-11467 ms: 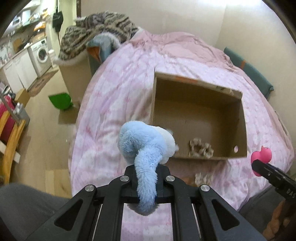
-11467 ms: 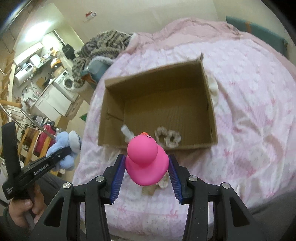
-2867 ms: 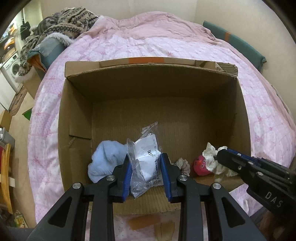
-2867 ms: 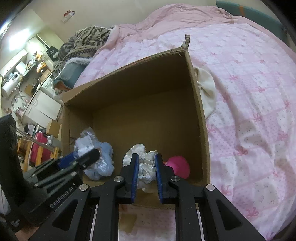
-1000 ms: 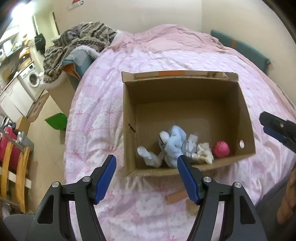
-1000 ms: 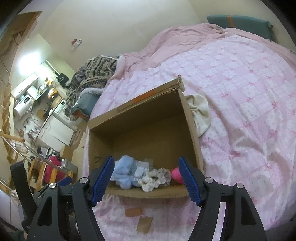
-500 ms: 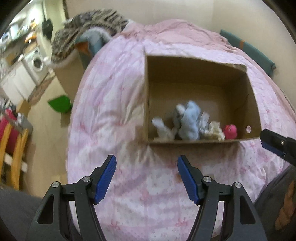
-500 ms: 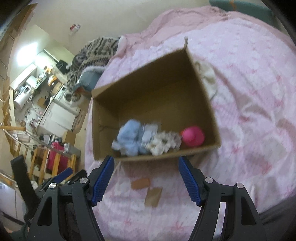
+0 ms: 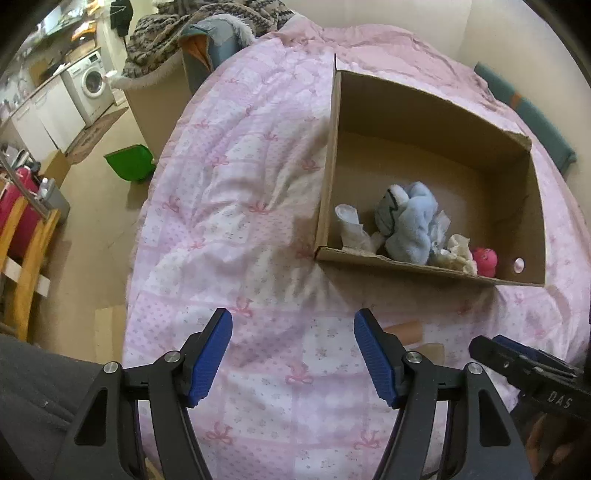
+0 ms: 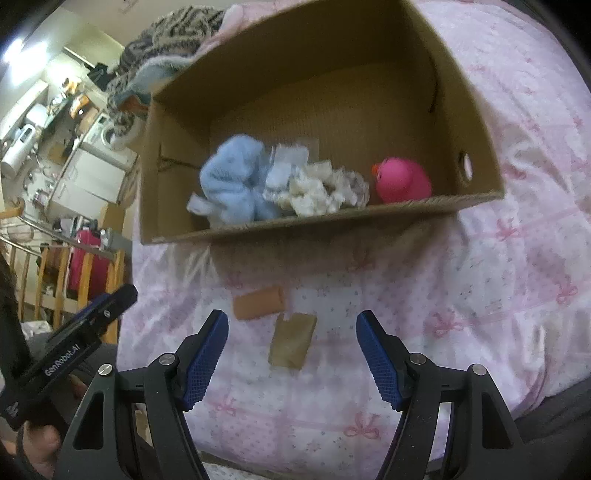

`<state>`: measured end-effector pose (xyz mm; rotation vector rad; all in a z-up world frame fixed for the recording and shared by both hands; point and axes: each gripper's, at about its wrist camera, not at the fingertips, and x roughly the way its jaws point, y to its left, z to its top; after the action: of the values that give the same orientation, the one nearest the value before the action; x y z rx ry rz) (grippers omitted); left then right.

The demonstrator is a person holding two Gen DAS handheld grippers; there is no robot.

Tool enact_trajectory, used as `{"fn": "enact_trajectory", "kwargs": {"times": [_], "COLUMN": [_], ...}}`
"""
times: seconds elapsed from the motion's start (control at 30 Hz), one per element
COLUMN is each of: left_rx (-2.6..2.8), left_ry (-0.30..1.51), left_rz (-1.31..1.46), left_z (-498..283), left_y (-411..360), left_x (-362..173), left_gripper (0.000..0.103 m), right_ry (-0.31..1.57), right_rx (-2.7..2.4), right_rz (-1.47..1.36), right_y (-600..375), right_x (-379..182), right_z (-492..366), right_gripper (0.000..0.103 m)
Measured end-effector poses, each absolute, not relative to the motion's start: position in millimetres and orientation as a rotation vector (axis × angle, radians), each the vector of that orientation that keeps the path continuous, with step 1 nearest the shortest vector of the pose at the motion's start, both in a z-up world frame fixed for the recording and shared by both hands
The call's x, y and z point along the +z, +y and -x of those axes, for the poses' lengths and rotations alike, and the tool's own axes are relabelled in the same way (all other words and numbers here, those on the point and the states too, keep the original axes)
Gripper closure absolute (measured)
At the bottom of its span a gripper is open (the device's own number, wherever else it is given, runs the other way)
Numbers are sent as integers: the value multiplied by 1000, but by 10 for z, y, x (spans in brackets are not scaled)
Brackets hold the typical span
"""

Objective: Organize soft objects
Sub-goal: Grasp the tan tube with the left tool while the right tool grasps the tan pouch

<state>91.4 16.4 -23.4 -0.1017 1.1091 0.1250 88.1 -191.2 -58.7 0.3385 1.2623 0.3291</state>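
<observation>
An open cardboard box [image 9: 334, 155] [image 10: 332, 221] lies on the pink bed. Along its near wall sit a light blue plush toy [image 9: 410, 221] [image 10: 232, 184], a clear plastic packet [image 10: 286, 166], a cream scrunchie [image 9: 458, 254] [image 10: 325, 188], a white soft piece [image 9: 351, 227] and a pink rubber duck [image 9: 485, 260] [image 10: 404, 181]. My left gripper [image 9: 293, 350] is open and empty above the quilt, to the box's front left. My right gripper [image 10: 291, 350] is open and empty in front of the box, and it shows at the lower right of the left wrist view [image 9: 524, 369].
The pink quilt [image 9: 229, 206] [image 10: 517, 266] covers the bed. Two brown tape scraps [image 10: 258, 301] [image 10: 291, 339] lie on it before the box. Left of the bed are a green bin [image 9: 131, 164], a washing machine [image 9: 92, 86], wooden chairs [image 9: 22, 258] and a pile of blankets [image 9: 207, 22].
Both grippers have pulled back from the box toward the near edge of the bed. The left wrist view has swung left, so the box now sits at its upper right.
</observation>
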Motion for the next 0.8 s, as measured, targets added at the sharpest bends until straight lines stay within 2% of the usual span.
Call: {"fn": "enact_trajectory", "kwargs": {"times": [0.5,0.53,0.6,0.8], "left_rx": [179,178,171,168], "left_ry": [1200,1202,1203,1196], "left_rz": [280,281,276,251], "left_z": [-977,-979,-984,-978], "left_y": [438,433,417,386], "left_x": [-427,-429,-431,-426], "left_gripper": [37,37,37,37], "right_ry": [1366,1380,1386,1431], "right_rx": [294,315,361,363], "right_rz": [-334,-342,-357,-250], "right_y": [-1902,-1870,-1795,-1532], "right_x": [-856,-888,-924,-1093], "right_z": [-981,-991,-1012,-1016], "right_gripper": [27,28,38,40]}}
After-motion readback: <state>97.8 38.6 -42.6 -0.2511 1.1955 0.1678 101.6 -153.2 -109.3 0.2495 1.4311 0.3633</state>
